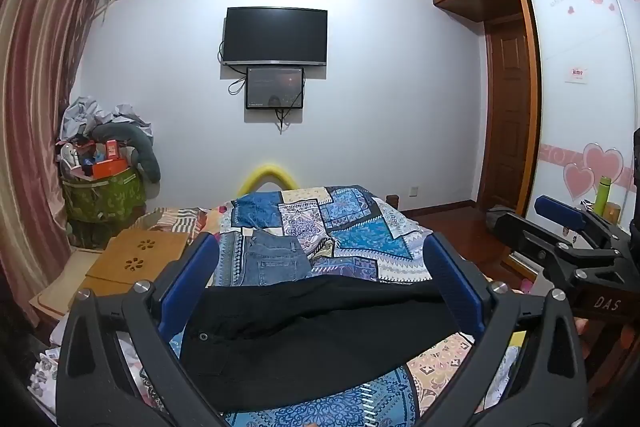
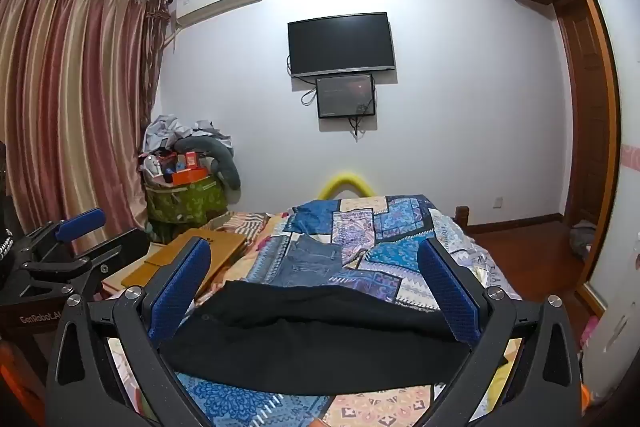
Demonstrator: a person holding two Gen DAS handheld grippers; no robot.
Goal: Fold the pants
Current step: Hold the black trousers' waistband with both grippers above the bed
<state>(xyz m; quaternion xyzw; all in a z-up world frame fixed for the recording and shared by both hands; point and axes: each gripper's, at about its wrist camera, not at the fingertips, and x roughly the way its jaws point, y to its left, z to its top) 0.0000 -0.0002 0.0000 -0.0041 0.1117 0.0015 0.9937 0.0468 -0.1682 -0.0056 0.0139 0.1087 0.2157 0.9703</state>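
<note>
Left wrist view shows the left gripper [image 1: 320, 283] spread wide with nothing between its blue fingers [image 1: 456, 287], above black pants [image 1: 320, 339] that lie across the near end of the bed [image 1: 360, 219]. Right wrist view shows the right gripper [image 2: 316, 287] equally wide and holding nothing over the same pants. Folded jeans [image 1: 276, 259] lie farther up the patchwork bedspread.

Both wrist views low over bed [image 1: 360, 227], facing TV wall [image 2: 460, 67]; left camera sits leftward.
</note>
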